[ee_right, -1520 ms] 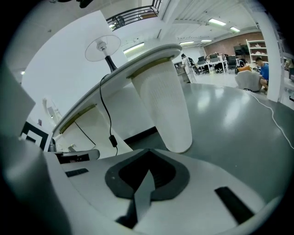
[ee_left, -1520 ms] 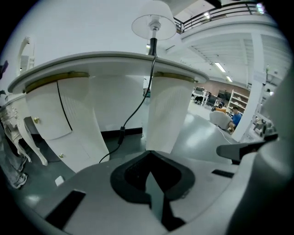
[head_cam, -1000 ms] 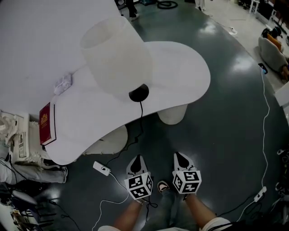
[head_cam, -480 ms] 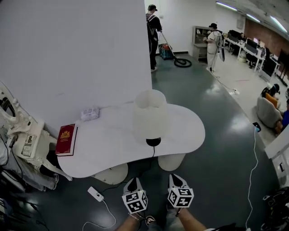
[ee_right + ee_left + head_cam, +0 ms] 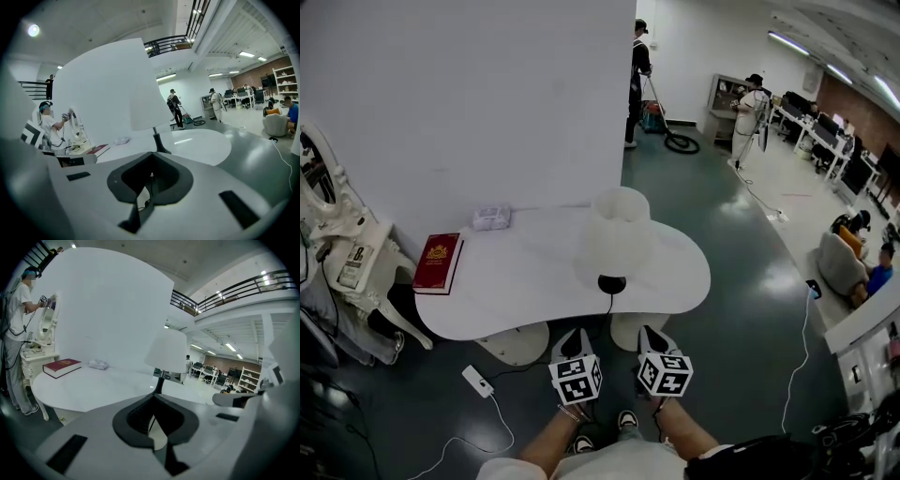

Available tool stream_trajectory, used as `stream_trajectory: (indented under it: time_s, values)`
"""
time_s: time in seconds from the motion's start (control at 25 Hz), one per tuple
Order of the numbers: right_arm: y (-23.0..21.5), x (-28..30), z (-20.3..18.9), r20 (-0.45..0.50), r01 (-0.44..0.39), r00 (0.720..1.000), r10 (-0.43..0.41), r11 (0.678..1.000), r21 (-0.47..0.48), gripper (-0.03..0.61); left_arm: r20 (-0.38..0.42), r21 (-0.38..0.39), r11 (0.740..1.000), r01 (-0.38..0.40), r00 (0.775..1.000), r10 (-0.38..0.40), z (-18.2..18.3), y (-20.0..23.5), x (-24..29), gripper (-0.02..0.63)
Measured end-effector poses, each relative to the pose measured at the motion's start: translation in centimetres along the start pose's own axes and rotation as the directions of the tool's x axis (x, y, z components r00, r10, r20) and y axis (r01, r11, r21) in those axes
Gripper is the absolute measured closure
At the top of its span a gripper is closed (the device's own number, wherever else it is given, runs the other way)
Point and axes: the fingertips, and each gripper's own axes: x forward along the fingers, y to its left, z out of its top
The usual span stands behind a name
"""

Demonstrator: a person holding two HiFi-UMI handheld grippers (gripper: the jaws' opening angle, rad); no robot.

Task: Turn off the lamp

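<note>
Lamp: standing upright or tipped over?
Upright. The lamp stands on its black base on the white table, shade straight above the base, not leaning.

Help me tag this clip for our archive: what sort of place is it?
Probably a large open office or lab hall with a staged home corner: a white table with lamp and red book against a freestanding partition, desks with monitors beyond, a mezzanine railing overhead.
</note>
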Motion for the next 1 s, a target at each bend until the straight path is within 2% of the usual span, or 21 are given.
stream_trajectory:
  time_s: [0.28, 0.64, 1.0]
  values:
    - [-0.4, 0.6, 4.1, 0.059, -0.023, 0.998, 0.026, 0.998, -0.054, 0.580, 0.063, 0.041, 0.999, 0.026, 0.998, -0.029, 2.9, -2.1, 1.1, 0.607]
    - [-1.6, 1.7, 4.7, 0.036, -0.049, 0.998, 0.052, 0.996, -0.072, 0.580, 0.070, 0.079, 0.996, 0.036, 0.997, -0.041, 4.2, -4.1, 3.0, 0.606]
    - [-1.5, 3.1, 5.3, 0.028, -0.073, 0.997, 0.076, 0.994, -0.079, 0.580, 0.060, 0.095, 0.995, 0.017, 0.998, -0.023, 4.7, -4.0, 4.1, 0.606]
